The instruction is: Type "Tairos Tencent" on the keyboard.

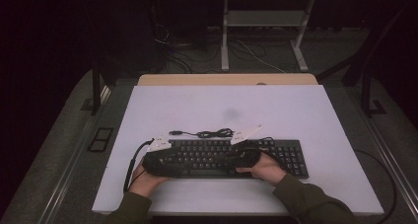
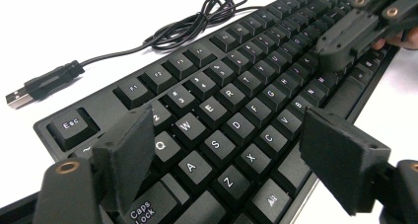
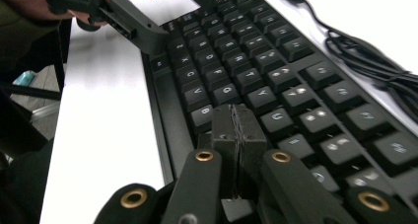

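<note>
We see a white table top (image 1: 296, 105) on a wooden desk (image 1: 226, 79), grey carpet (image 1: 59, 150) around it, a light metal frame (image 1: 266, 21) behind, perhaps another desk's legs, and loose cables (image 1: 172, 46) in the dark.

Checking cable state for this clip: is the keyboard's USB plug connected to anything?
No: the USB plug lies loose on the white table, beside the keyboard.

High view: overhead, far, facing forward-down. Gripper views: close, low, facing each other across shared keyboard (image 1: 236, 157).
</note>
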`<state>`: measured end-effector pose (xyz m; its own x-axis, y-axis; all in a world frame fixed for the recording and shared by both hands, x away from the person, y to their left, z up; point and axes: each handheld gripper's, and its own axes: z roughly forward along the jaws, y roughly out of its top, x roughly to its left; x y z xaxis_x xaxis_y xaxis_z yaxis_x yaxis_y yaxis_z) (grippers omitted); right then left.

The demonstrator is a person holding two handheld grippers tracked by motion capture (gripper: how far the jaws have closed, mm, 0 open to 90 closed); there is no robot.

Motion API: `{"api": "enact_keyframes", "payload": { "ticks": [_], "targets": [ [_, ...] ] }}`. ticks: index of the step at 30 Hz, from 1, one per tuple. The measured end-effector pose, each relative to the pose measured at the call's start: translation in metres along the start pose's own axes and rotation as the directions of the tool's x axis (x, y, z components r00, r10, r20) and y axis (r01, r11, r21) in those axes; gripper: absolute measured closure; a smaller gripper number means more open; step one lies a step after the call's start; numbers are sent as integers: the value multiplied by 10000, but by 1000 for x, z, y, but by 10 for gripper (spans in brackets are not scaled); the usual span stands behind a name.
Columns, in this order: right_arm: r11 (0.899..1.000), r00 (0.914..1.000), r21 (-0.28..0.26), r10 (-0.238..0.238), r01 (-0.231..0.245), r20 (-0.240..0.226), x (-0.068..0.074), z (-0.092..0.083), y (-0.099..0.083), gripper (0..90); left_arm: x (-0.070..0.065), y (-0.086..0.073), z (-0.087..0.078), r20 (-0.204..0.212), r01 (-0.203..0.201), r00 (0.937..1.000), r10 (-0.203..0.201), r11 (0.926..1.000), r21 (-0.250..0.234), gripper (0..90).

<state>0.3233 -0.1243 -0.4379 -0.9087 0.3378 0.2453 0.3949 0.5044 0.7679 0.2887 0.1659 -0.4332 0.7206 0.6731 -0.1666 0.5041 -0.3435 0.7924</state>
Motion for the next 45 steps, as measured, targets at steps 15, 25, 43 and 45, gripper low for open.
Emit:
{"api": "enact_keyframes", "payload": {
  "ticks": [15, 25, 43, 45],
  "targets": [
    [9992, 9999, 364, -172, 172, -2, 5, 11, 2, 896, -1, -1, -2, -111, -65, 9999, 65, 10000, -47, 135],
    [9984, 9998, 533, -169, 165, 75, 4, 14, 2, 897, 0, -1, -3, -122, -107, 9999, 106, 9999, -58, 136],
    [10000, 9999, 7, -63, 63, 90, 2, 2, 5, 857, 0, 1, -3, -142, -185, 9997, 183, 9997, -161, 147],
    [10000, 10000, -80, -48, 48, 76, 1, 0, 5, 812, 0, 2, -3, -140, -240, 9996, 238, 9996, -173, 154]
  ]
}}
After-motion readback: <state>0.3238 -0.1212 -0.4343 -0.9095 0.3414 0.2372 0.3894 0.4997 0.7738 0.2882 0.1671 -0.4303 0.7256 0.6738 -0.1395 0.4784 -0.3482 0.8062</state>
